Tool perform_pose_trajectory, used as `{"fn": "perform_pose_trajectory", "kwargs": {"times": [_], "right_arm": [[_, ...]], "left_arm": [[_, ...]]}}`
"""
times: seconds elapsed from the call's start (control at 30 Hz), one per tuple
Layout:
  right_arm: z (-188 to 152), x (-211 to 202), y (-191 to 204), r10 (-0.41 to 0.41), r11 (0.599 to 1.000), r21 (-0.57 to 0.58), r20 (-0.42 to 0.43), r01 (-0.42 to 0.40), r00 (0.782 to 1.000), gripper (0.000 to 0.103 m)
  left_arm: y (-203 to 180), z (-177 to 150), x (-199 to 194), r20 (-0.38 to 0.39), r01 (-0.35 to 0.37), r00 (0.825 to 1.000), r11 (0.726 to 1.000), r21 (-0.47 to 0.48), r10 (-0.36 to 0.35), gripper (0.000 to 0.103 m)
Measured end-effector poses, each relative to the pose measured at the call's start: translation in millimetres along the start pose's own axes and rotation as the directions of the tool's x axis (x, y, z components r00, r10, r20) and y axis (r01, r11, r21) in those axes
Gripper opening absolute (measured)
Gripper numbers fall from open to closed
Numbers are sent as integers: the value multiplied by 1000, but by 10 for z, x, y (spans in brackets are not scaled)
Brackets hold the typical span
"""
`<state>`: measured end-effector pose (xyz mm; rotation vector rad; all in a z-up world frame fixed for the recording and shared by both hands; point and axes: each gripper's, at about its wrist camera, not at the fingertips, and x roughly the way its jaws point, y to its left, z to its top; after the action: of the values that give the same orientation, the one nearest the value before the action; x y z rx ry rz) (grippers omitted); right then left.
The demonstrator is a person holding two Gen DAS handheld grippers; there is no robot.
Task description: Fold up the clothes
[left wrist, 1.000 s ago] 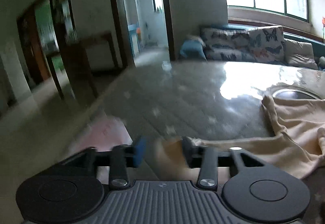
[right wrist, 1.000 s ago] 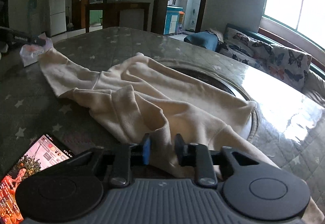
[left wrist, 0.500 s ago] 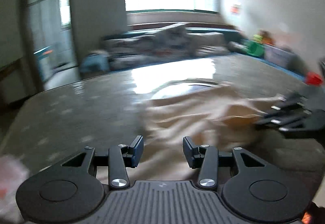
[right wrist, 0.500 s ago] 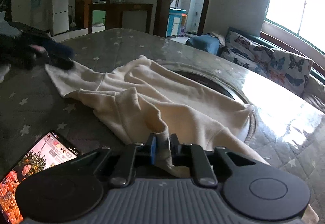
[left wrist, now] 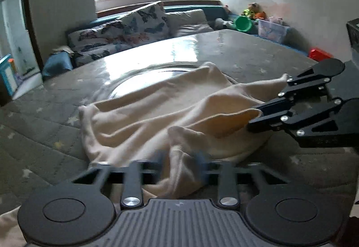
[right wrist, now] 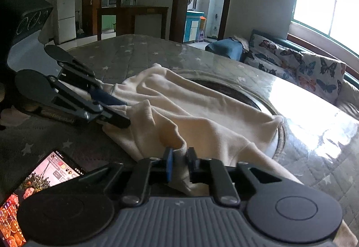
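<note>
Grey quilted padding with pale stars covers the tabletop [right wrist: 139, 54], and the cream garment [right wrist: 202, 117] lies rumpled across its middle, partly over a round inset. Nearest the right wrist camera, just left of the garment's near edge, a lit phone [right wrist: 33, 188] lies flat; a wide sweep of cloth could drag over it or knock it off. The right gripper [right wrist: 179, 164] has its jaws clamped on a narrow bunch of the garment's near hem. The left gripper [left wrist: 181, 166] sits at the garment's opposite edge, jaws closing with a thick fold between them; blur hides whether the pads press yet.

Both holds look like bunched pinches, not clean corners, so I judge a lift may bring up extra layers and give a crooked fold. If the left jaws catch only the outer layer, that side could slip free. Farther off, the garment's far part drapes over the inset's rim and may snag there when pulled.
</note>
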<state>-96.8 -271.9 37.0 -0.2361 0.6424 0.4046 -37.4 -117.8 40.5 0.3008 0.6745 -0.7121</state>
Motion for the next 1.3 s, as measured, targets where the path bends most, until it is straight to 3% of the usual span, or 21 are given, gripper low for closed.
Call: {"fn": "perform_pose_trajectory", "kwargs": {"times": [0.27,0.4,0.53,0.67,0.87,1.0,1.17,1.3], "right_arm": [[-58,-404,8,61,998,4,39,-61,997,6],[-184,-595,102,139,989,-46,-26,-140,990,8],[-281,-695,167,184,977,-89,-108,-194,977,10],[-146,-803,69,164,983,-78,-63,-169,984,10],[78,-502,-86,93,996,9,11,-93,996,13],[106,-163,-30,137,990,32,-16,-136,990,13],[-39,1,112,181,982,-34,-124,-187,976,13],[62,-86,-55,203,979,3,-105,-204,973,19]], "left_arm": [[-83,-162,-556,152,99,981,987,128,-118,11],[-111,-345,-663,120,177,972,964,196,-203,11],[-132,-468,-700,75,211,969,947,243,-235,14],[-42,-434,-826,103,221,962,944,243,-252,14],[126,-159,-650,171,139,973,985,101,-155,14],[93,-56,-319,114,170,978,985,37,-173,14],[-146,-144,-114,2,243,970,963,121,-245,14],[74,-21,-128,39,206,977,976,76,-209,20]]}}
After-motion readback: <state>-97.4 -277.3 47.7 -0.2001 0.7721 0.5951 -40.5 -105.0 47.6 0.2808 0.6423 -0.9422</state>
